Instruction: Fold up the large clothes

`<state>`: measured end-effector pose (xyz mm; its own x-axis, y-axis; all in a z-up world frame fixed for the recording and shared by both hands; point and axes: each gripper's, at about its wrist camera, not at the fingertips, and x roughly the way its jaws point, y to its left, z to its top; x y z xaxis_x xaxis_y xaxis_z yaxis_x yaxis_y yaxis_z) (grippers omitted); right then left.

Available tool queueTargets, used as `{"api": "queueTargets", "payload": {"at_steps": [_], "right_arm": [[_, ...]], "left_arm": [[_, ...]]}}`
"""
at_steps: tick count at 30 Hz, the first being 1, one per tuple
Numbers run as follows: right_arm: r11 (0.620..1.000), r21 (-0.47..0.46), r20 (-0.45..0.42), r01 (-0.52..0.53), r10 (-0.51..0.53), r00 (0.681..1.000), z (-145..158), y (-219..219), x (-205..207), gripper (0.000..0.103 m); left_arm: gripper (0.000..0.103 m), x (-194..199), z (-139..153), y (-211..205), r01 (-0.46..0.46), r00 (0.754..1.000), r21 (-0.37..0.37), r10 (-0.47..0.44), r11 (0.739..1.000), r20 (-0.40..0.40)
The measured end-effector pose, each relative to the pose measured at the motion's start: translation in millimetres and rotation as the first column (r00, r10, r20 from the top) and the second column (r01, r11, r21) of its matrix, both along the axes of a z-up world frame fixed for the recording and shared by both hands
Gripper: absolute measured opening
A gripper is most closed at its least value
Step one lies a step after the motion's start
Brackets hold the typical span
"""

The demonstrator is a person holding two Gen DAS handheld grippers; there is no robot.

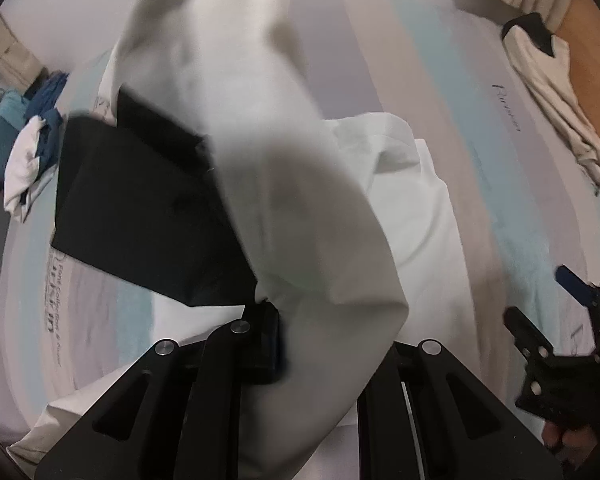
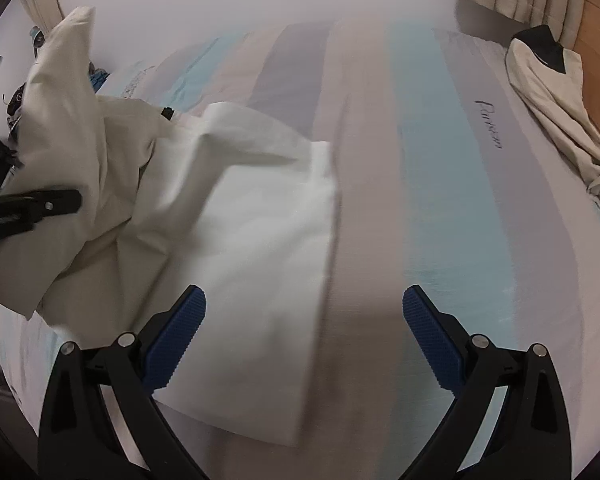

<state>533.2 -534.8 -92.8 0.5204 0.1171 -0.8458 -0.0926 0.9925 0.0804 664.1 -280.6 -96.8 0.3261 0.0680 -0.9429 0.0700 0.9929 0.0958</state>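
Left gripper (image 1: 284, 344) was clamped on the white garment (image 1: 284, 184) lifted over the striped bed (image 2: 440, 160), right gripper (image 2: 304, 340) gaped empty (soft, floppy cloth; grab a hem corner).

the garment (image 1: 300, 208) is off-white with a black panel (image 1: 140, 216) at its nine o'clock side. the bed sheet (image 2: 440, 200) carries broad stripes of pale blue, lilac, beige and white, with dark script lettering (image 2: 489, 124) toward two o'clock. a second garment (image 2: 560, 120) at two o'clock is cream with a black collar patch. at nine o'clock in the left view the clothes pile (image 1: 32, 136) mixes white, dark blue and teal. the right gripper (image 2: 304, 344) is black with blue ribbed pads (image 2: 176, 336).
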Motion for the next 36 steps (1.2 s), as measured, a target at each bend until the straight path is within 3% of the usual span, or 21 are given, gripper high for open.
{"api": "queueTargets", "payload": {"at_steps": [5, 16, 20, 24, 34, 36], "right_arm": [[1.0, -0.006, -0.004, 0.005, -0.005, 1.0, -1.4, -39.1, 1.7, 0.095], [0.997, -0.039, -0.018, 0.067, -0.067, 0.998, -36.3, -107.1, 18.2, 0.095], [0.994, -0.025, -0.036, 0.111, -0.111, 0.993, -46.4, -126.2, 24.6, 0.095], [0.992, -0.012, -0.04, 0.124, -0.125, 0.991, -50.8, -135.3, 24.7, 0.095], [0.975, 0.032, -0.073, 0.218, -0.215, 0.974, -67.5, -162.7, 3.1, 0.095], [0.968, 0.051, -0.09, 0.244, -0.239, 0.967, -68.7, -171.8, -3.3, 0.095]], "left_arm": [[0.012, 10.6, -26.7, -52.8, -0.007, 1.0, 0.075, 0.006, 0.997, 0.012], [0.012, 19.5, -103.0, -137.8, 0.085, 0.995, 0.057, -0.083, 0.995, -0.049], [0.013, 21.6, -126.1, -147.5, 0.082, 0.995, 0.073, -0.077, 0.994, -0.066], [0.014, 15.7, -145.2, -155.2, 0.117, 0.993, 0.145, -0.111, 0.983, -0.05], [0.017, -0.8, -164.4, -177.8, 0.125, 0.992, 0.269, -0.128, 0.955, -0.006], [0.018, -1.3, -162.3, -178.9, 0.114, 0.993, 0.265, -0.115, 0.958, -0.012]]}}
